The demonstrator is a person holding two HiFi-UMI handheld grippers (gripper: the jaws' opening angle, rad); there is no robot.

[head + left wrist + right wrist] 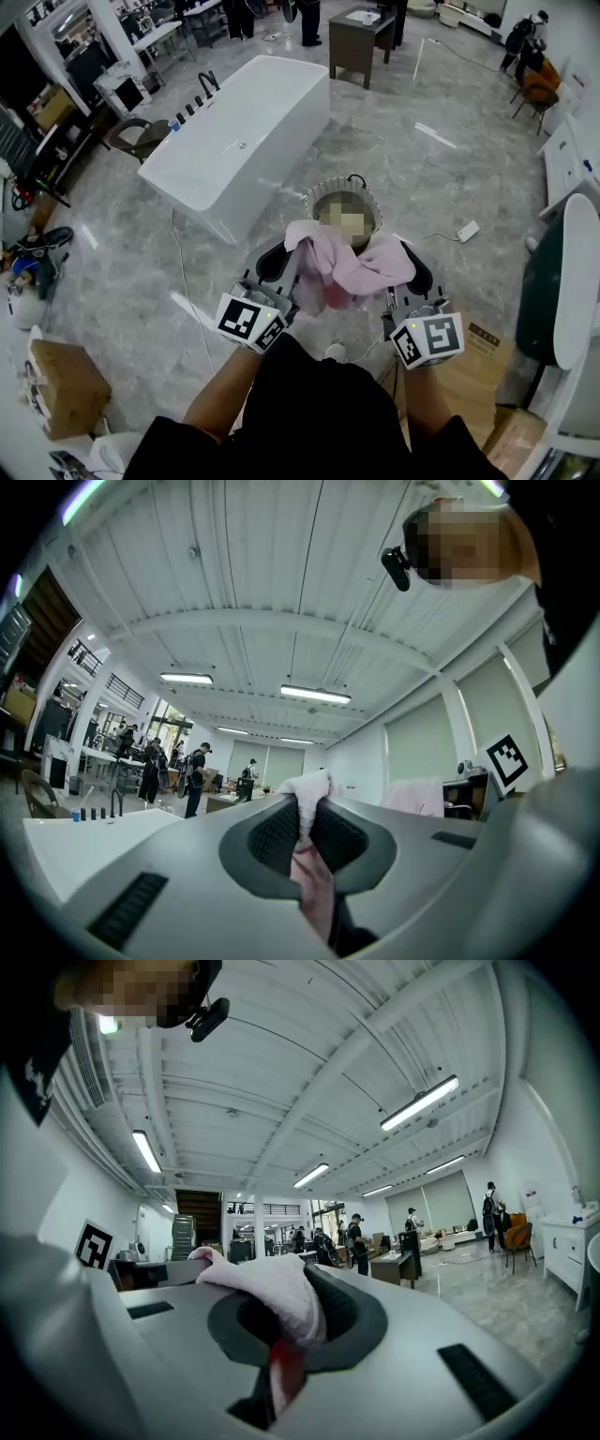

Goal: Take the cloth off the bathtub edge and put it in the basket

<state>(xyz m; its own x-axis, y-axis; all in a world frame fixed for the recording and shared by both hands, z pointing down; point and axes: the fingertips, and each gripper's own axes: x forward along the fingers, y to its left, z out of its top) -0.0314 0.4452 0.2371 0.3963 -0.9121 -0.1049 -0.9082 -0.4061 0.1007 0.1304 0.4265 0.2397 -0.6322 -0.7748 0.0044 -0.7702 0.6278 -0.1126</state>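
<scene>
A pink cloth (349,265) hangs stretched between my two grippers, held up in front of me. My left gripper (284,257) is shut on the cloth's left end, and my right gripper (407,262) is shut on its right end. In the left gripper view the cloth (306,808) is pinched between the dark jaw pads, and the right gripper view shows cloth (274,1299) bunched over its jaws. The round basket (319,193) stands on the floor just beyond the cloth, partly hidden by it. The white bathtub (242,141) lies further off to the left.
A power strip (466,231) and a white cable (187,291) lie on the marble floor. Cardboard boxes stand at the lower left (62,386) and the lower right (480,361). A chair (139,137) is beside the tub, a brown cabinet (361,37) behind it, and people stand further back.
</scene>
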